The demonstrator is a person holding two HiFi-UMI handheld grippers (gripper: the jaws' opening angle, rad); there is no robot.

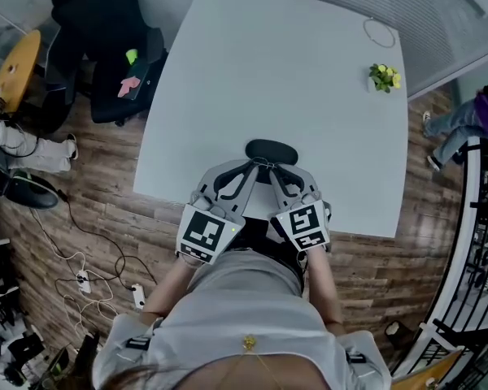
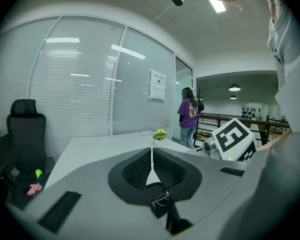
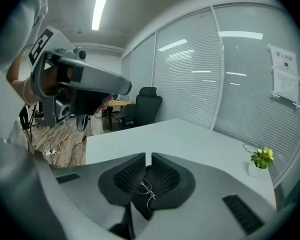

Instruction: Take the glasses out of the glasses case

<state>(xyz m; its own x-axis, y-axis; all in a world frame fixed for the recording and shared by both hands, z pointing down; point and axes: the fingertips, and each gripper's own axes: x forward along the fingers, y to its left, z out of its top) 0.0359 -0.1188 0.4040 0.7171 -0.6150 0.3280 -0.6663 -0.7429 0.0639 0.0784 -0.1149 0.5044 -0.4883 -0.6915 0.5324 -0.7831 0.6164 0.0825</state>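
Note:
A black oval glasses case lies near the front edge of the white table. Thin wire-framed glasses show at its near edge, right where my two grippers meet. My left gripper and right gripper point inward with their tips almost touching each other. In the left gripper view the left gripper has its jaws shut to a thin slit, with the glasses and dark case just below. The right gripper looks the same, above the glasses. Whether either pinches the frame is unclear.
A small potted plant and a thin wire ring sit at the table's far right. A black office chair stands at the left. A person stands beyond the right corner. Cables lie on the wooden floor.

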